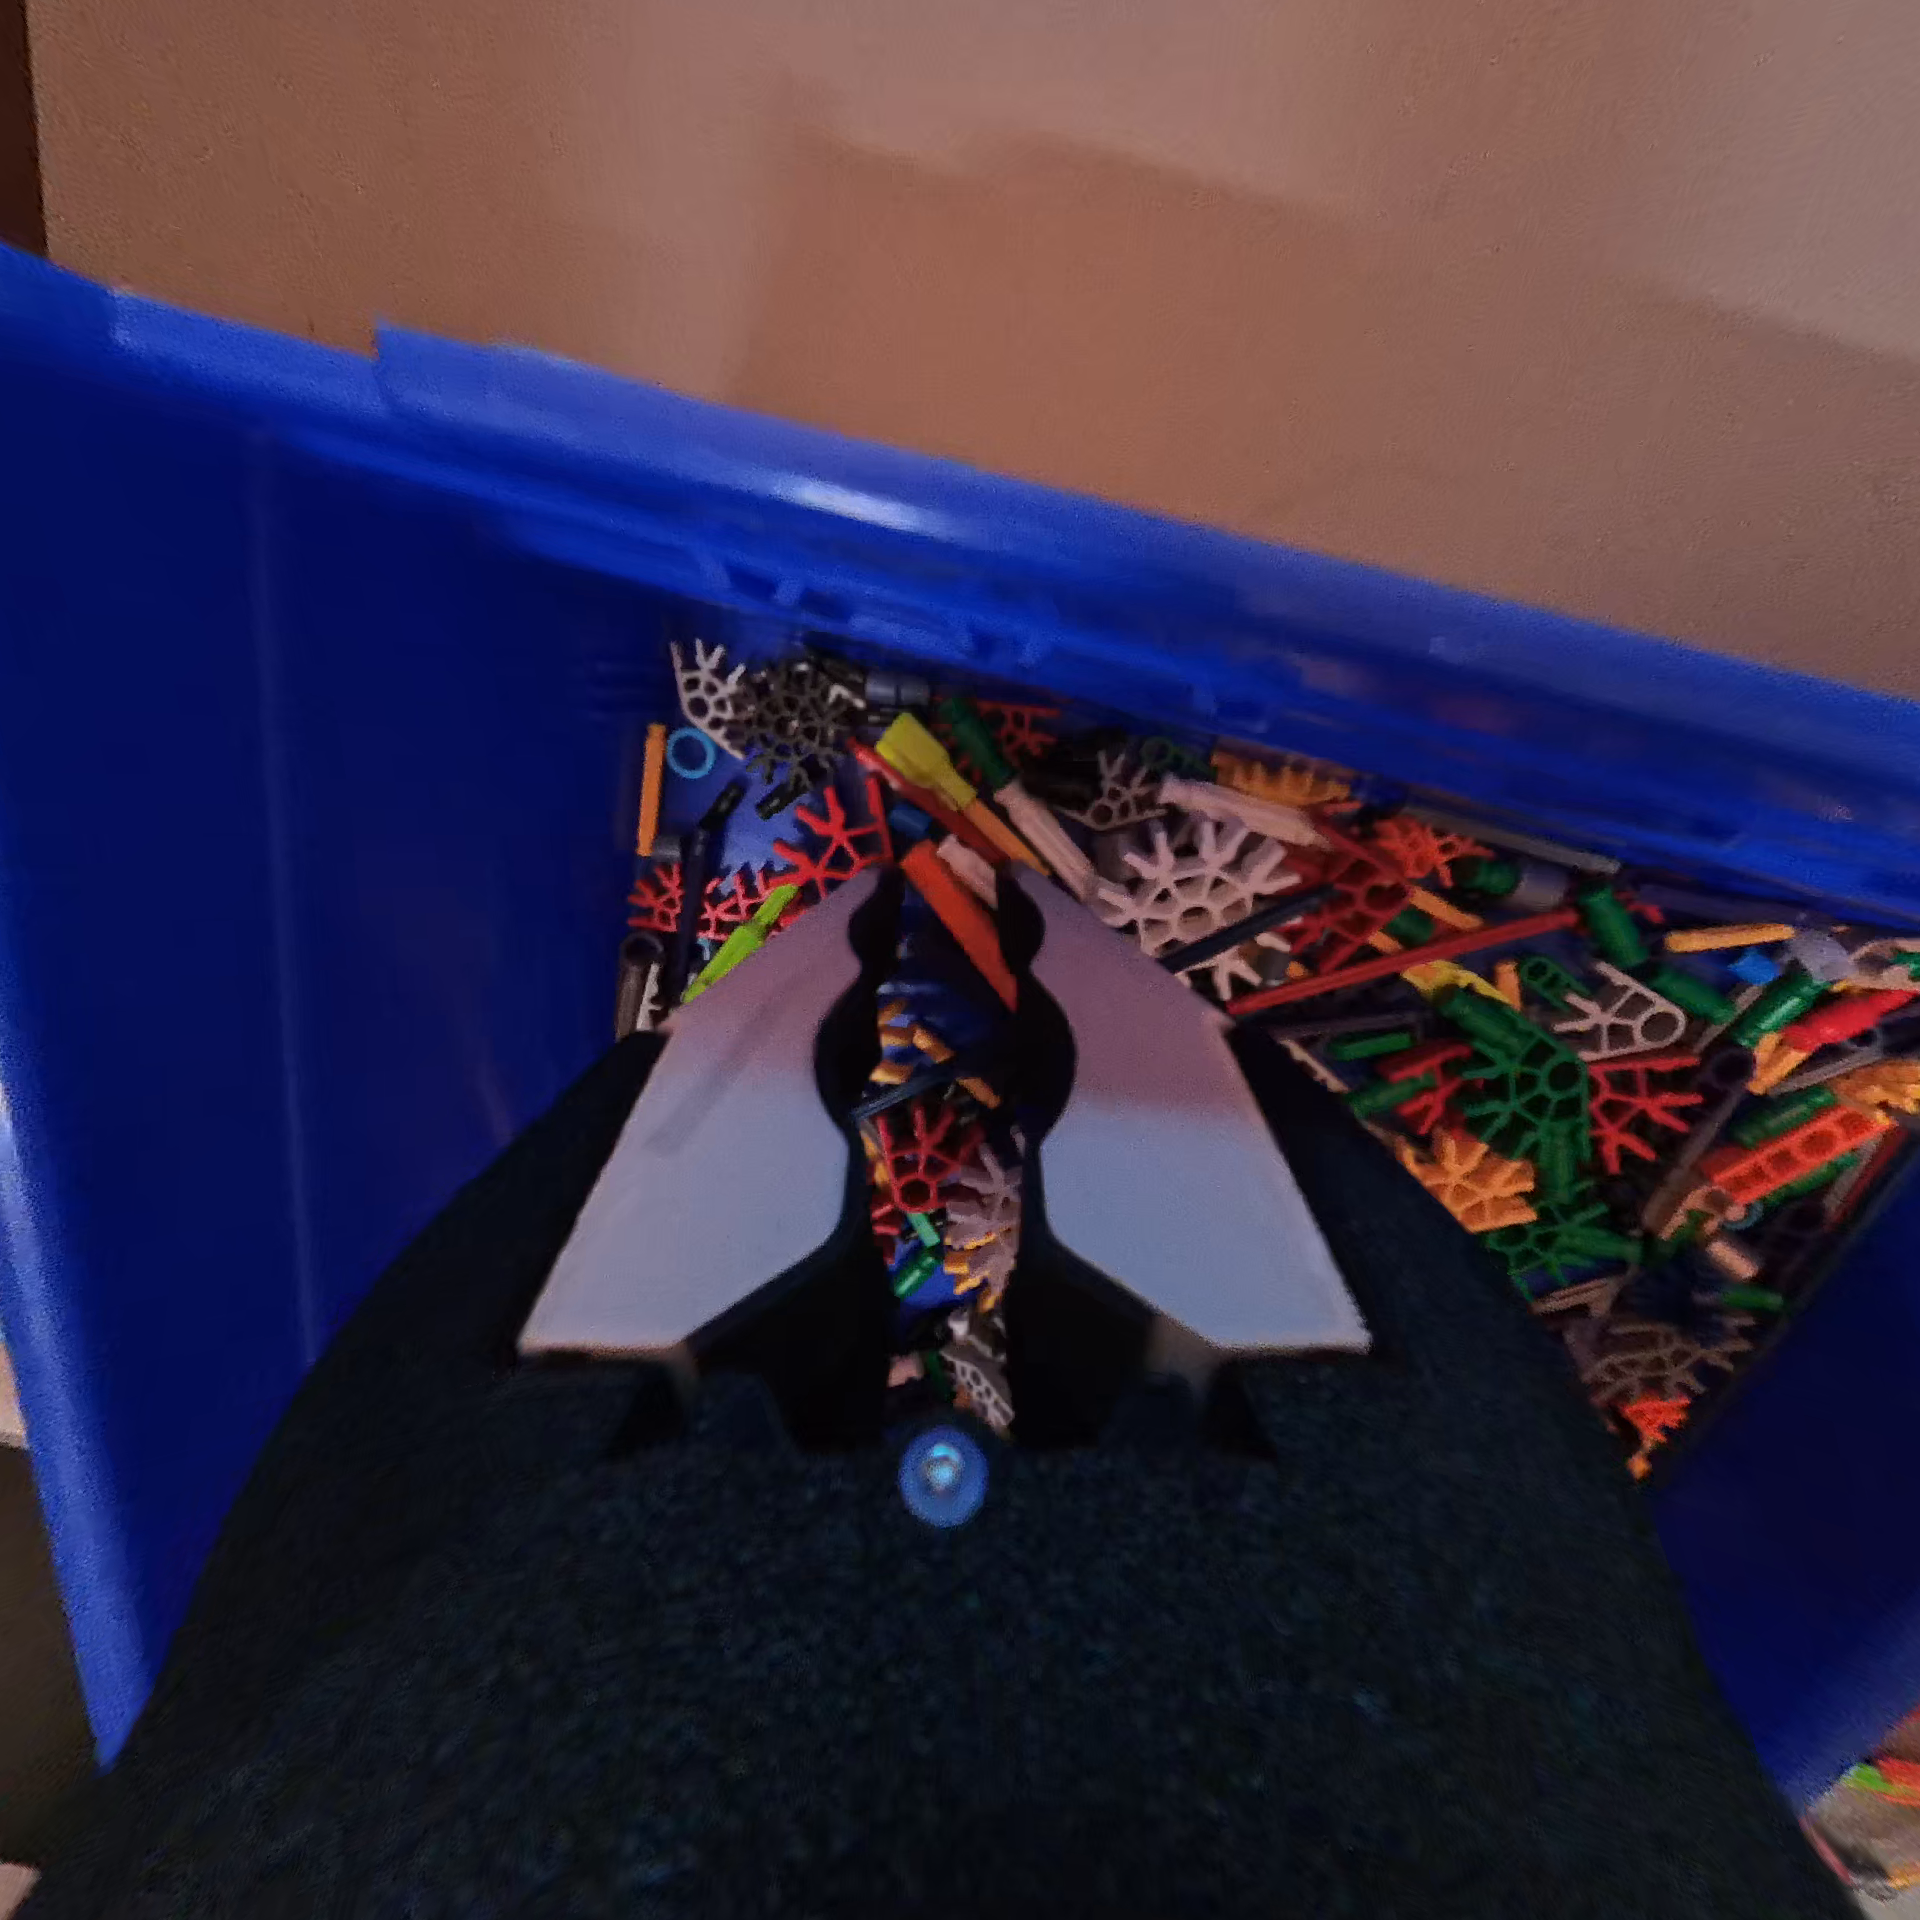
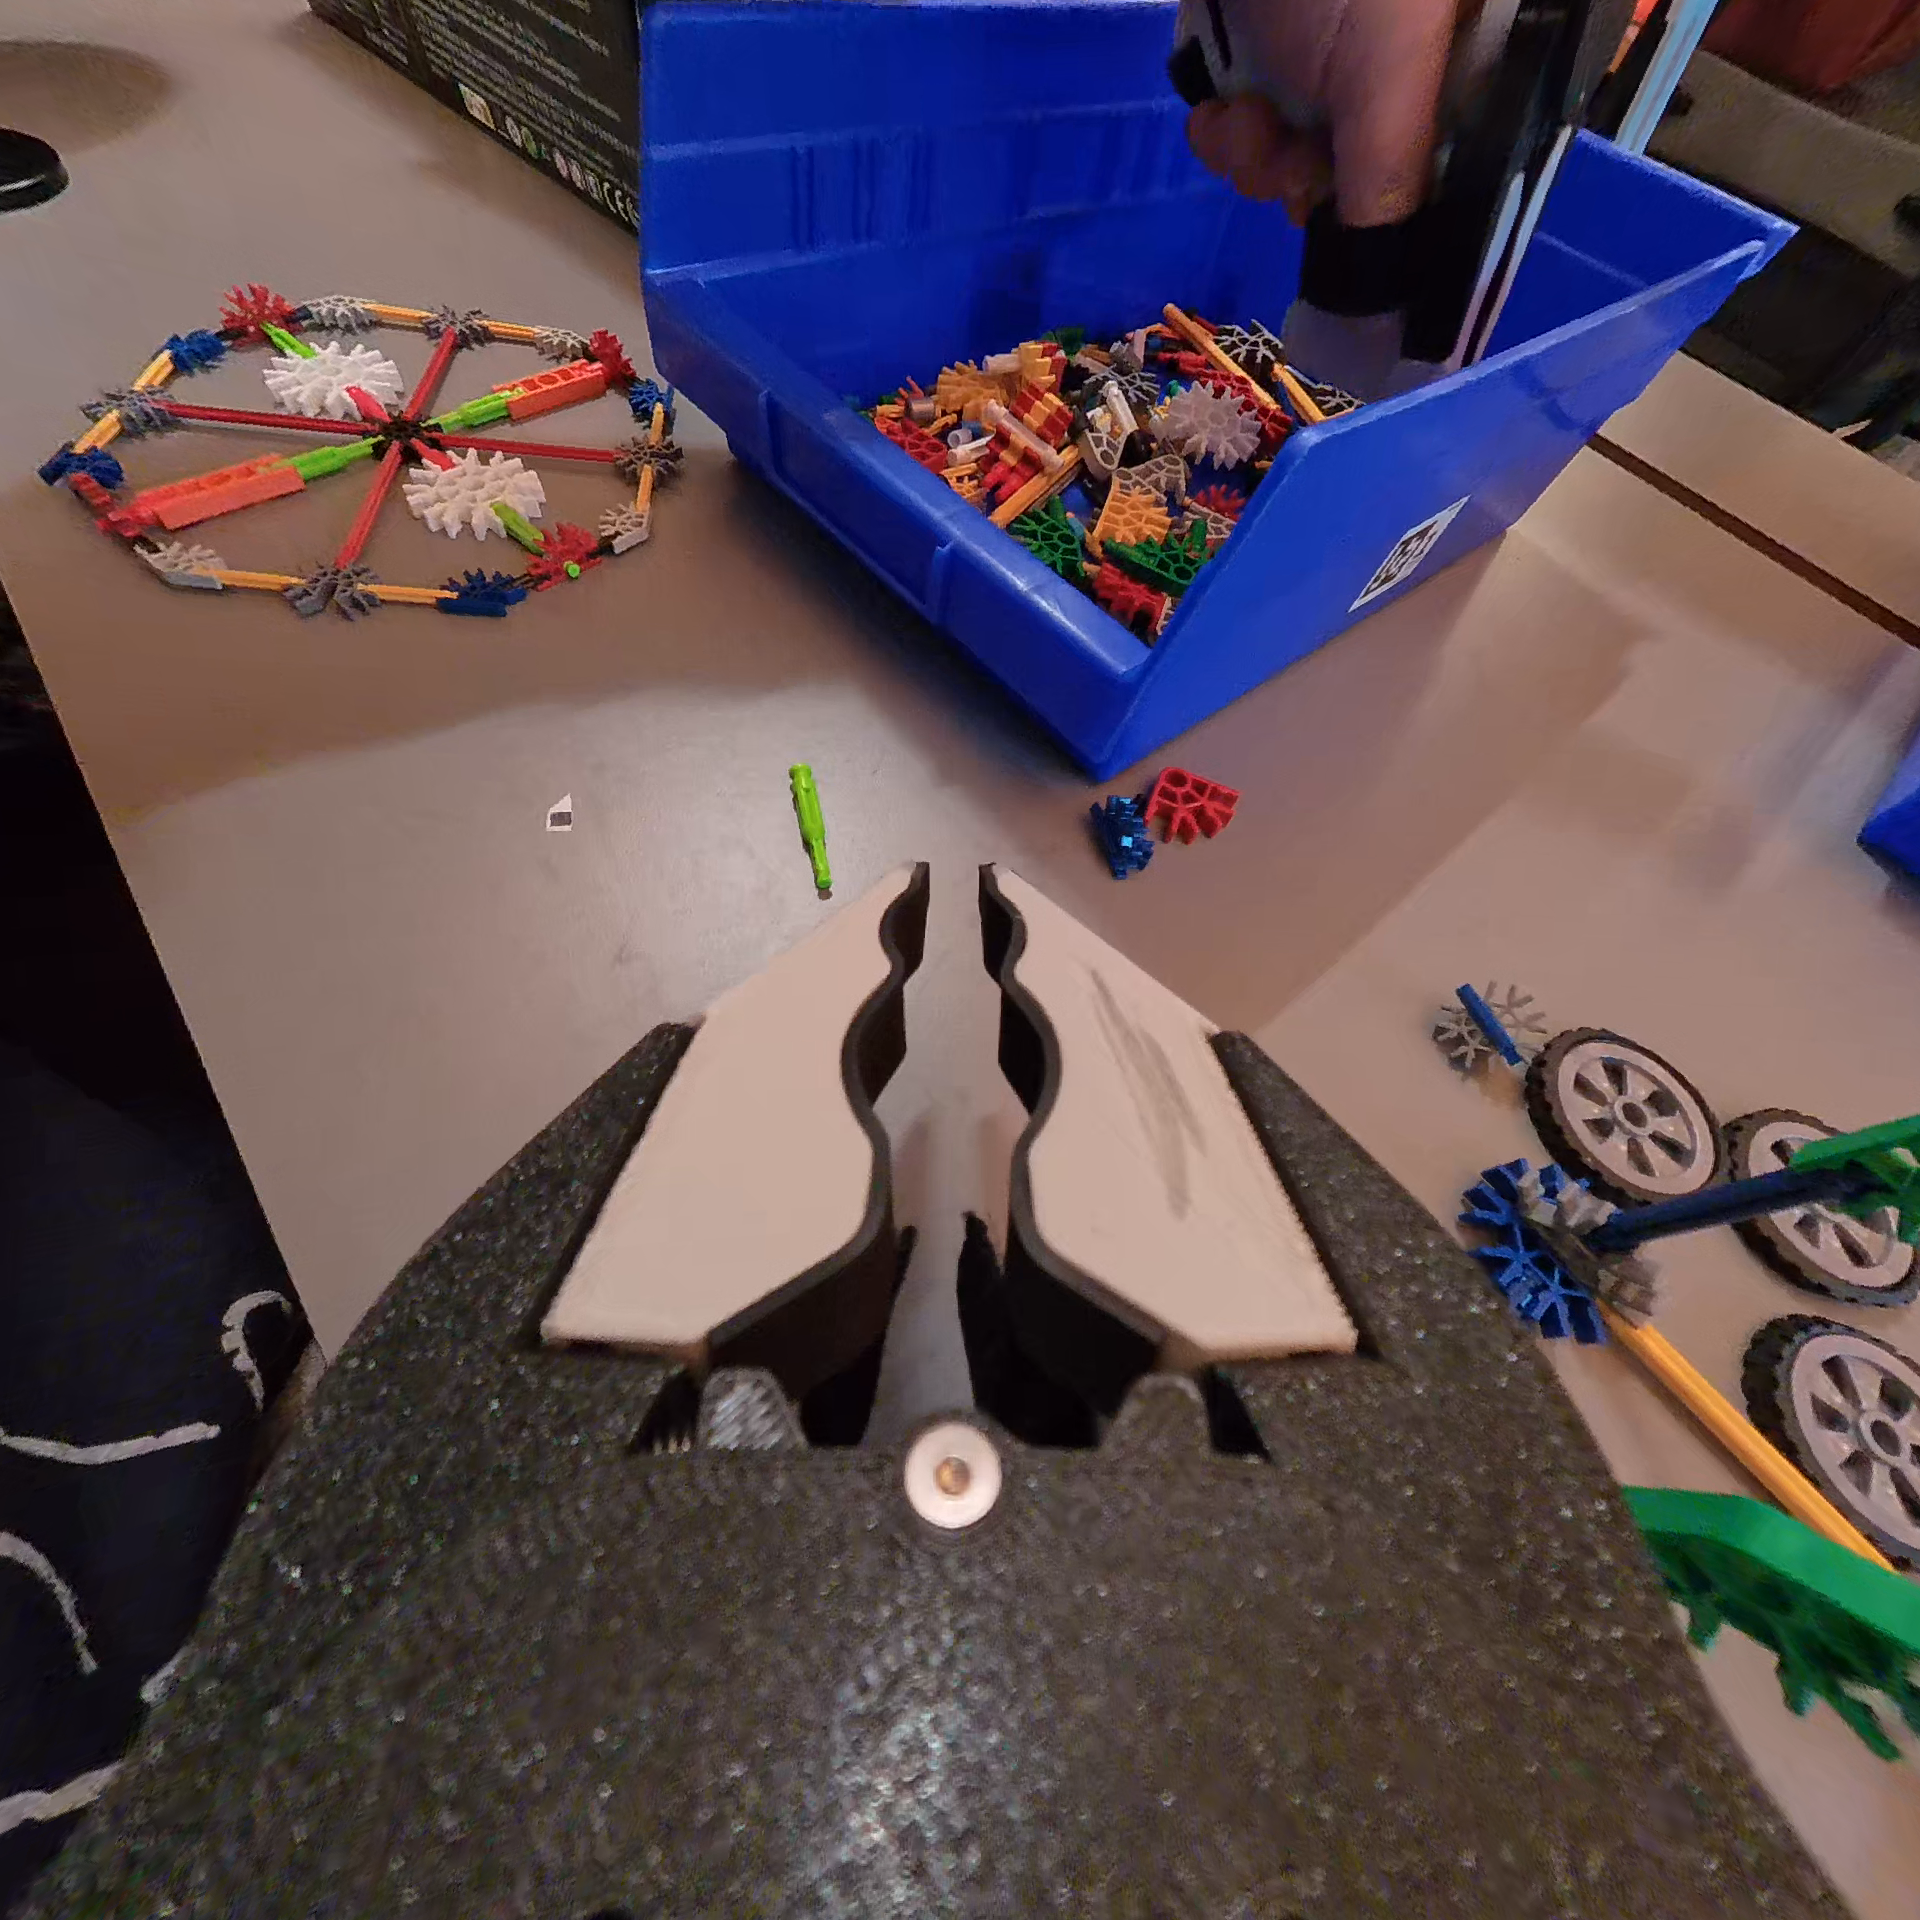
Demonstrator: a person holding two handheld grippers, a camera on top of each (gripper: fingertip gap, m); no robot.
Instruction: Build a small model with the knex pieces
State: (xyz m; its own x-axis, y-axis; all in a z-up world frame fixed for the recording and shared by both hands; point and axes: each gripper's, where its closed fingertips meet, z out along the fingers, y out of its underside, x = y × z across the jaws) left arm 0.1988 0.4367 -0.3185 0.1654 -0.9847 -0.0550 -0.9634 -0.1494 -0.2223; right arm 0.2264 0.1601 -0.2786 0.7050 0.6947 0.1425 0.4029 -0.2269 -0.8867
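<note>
My left gripper point(image 1: 948, 883) is down inside a blue bin point(image 1: 312, 831), over a pile of small coloured construction pieces point(image 1: 1455, 1039). Its jaws are nearly together, and an orange rod point(image 1: 956, 925) sits slanted between the fingertips. In the right wrist view a hand point(image 2: 1340, 104) holds that gripper point(image 2: 1351, 343) at the far side of the bin point(image 2: 1351, 540). My right gripper point(image 2: 953, 873) is shut and empty, just above the tan table point(image 2: 416, 987). Nearest to it is a loose lime-green rod point(image 2: 809, 826), just left of its tips.
A flat spoked wheel built of rods and connectors point(image 2: 384, 436) lies at the far left. A red connector point(image 2: 1190, 805) and a blue one point(image 2: 1120, 834) lie by the bin's corner. Grey wheels point(image 2: 1621, 1117) and green parts point(image 2: 1787, 1600) are on the right. A black box point(image 2: 499, 73) stands behind. The grippers' ends are close to 30 cm from one another. The red connector point(image 2: 1190, 805) sits 10 cm or so from the ends of my right fingers.
</note>
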